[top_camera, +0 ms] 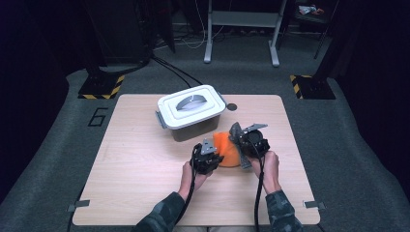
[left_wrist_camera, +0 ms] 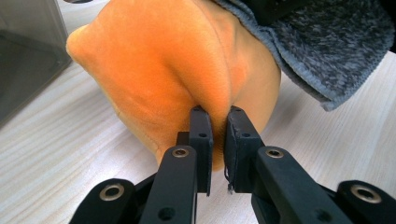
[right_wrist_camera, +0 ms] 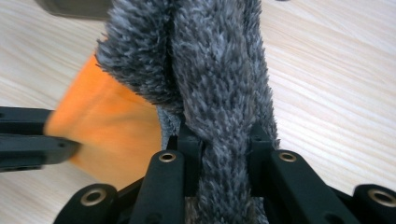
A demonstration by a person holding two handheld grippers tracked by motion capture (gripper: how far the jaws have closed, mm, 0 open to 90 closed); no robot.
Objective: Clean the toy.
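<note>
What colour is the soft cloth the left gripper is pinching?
Orange: the soft fleecy orange cloth shows best in the left gripper view.

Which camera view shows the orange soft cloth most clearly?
The left gripper view: the orange soft cloth fills the centre, pinched by the left tool. The right gripper view shows an orange patch; the high view shows a small piece.

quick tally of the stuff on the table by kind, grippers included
Cloths: 2, an orange cloth and a grey fuzzy cloth
Lidded storage box: 1
Hand-held grippers: 2, the left gripper pinching the orange one, the right gripper clamped on the grey one
Total: 5
</note>
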